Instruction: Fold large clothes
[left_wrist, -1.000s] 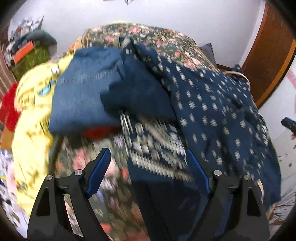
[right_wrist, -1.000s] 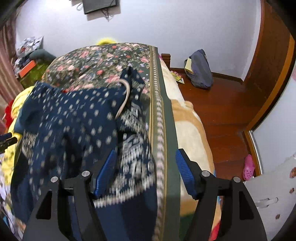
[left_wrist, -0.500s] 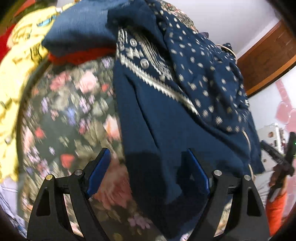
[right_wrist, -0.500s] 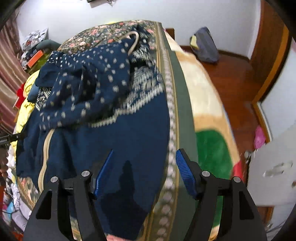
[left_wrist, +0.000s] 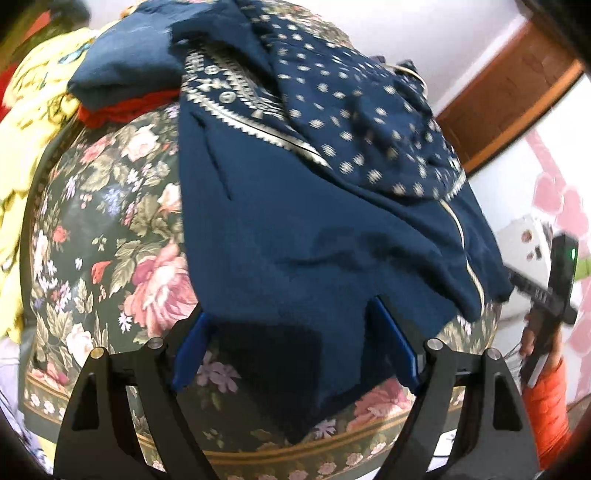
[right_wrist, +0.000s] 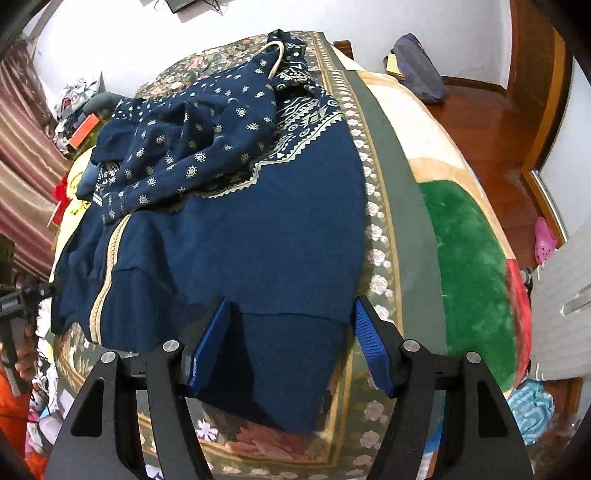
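Note:
A large navy garment with a white patterned band and a dotted top part lies spread on the floral bedspread. It also shows in the right wrist view. My left gripper is open, its blue pads on either side of the garment's near hem, which lies between the jaws. My right gripper is open too, its pads straddling the near hem at the garment's other corner. A white hanger sits at the garment's far end.
Folded blue jeans on a red item and a yellow cloth lie at the bed's far left. A green and cream blanket covers the bed's right side. A bag lies on the wooden floor beyond.
Both grippers have drawn back toward the near end of the bed and come down to the garment's hem. The hem now lies between each pair of open jaws.

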